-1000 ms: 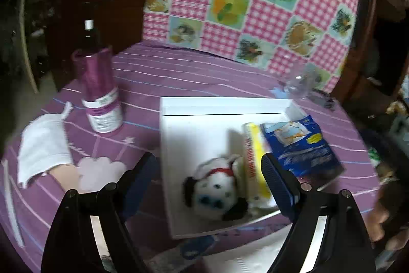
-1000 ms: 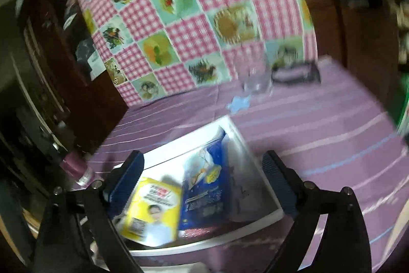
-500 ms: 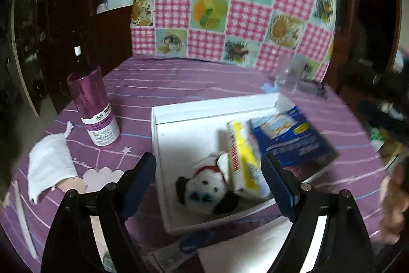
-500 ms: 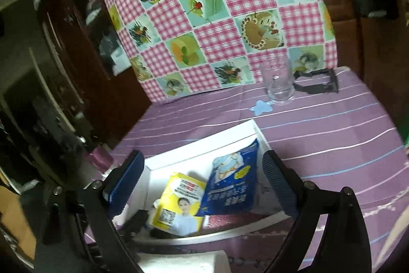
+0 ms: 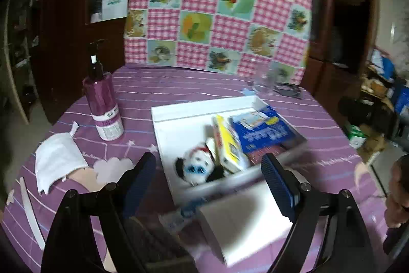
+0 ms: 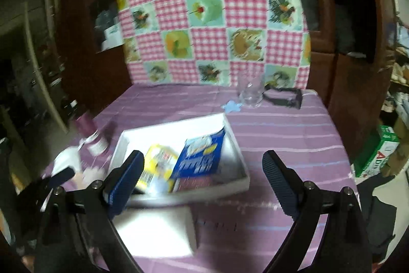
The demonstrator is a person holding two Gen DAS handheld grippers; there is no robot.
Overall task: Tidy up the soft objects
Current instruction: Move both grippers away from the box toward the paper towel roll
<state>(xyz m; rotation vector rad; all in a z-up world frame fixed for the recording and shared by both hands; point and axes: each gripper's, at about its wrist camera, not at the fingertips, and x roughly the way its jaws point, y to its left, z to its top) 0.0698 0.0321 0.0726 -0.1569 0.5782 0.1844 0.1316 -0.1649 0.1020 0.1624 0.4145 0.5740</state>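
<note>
A white tray [image 5: 179,117] on the purple tablecloth holds a spotted dog plush [image 5: 196,166], a yellow packet [image 5: 227,142] and a blue packet [image 5: 263,129]. The tray [image 6: 237,145], yellow packet [image 6: 158,165] and blue packet [image 6: 202,157] also show in the right wrist view. My left gripper [image 5: 209,186] is open and empty, above the tray's near edge. My right gripper [image 6: 202,183] is open and empty, above the tray's near right part. A white block [image 5: 242,219] lies in front of the tray, and it also shows in the right wrist view [image 6: 156,229].
A purple pump bottle [image 5: 103,106] stands left of the tray. A white cloth [image 5: 57,157] lies at the left edge. A clear glass [image 6: 250,94] and a dark object [image 6: 283,96] sit at the table's back. A checked cloth [image 5: 219,4] hangs behind.
Both grippers have drawn back and risen from the tray, so more of the table and the white block in front shows. Both stay open and empty.
</note>
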